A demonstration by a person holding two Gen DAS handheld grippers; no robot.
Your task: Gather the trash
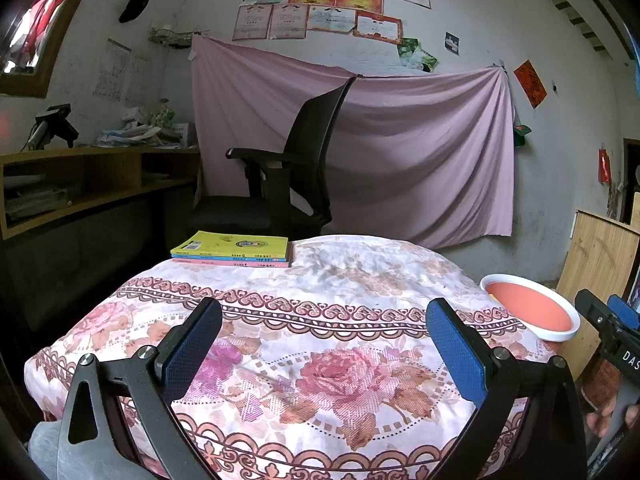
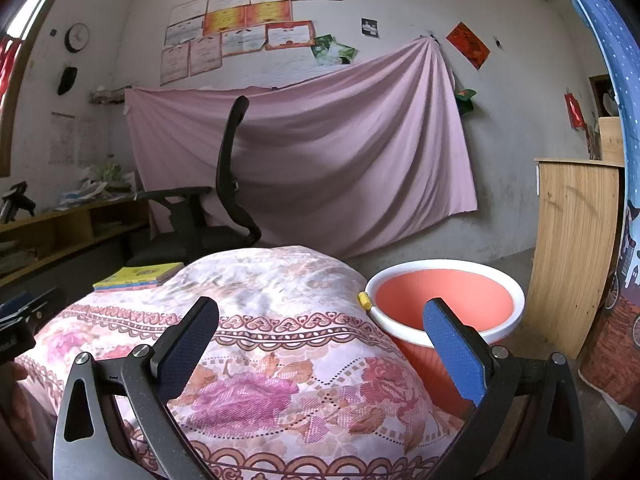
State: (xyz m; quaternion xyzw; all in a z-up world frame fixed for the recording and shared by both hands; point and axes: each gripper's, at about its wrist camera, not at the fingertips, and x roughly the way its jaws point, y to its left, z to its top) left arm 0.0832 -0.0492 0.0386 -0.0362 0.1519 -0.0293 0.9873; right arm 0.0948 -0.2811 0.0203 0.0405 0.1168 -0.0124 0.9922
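The floral-clothed table [image 1: 320,320] is faced by both grippers, fingers spread wide and empty, the bin [image 2: 444,300] being kept beside it for trash.

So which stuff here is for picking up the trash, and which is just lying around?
For the job:
- left gripper, open
- right gripper, open
- bin, beside the table
No trash shows on the cloth.

Just lying about:
- books
- flowery cloth
- chair
- pink sheet
- clock
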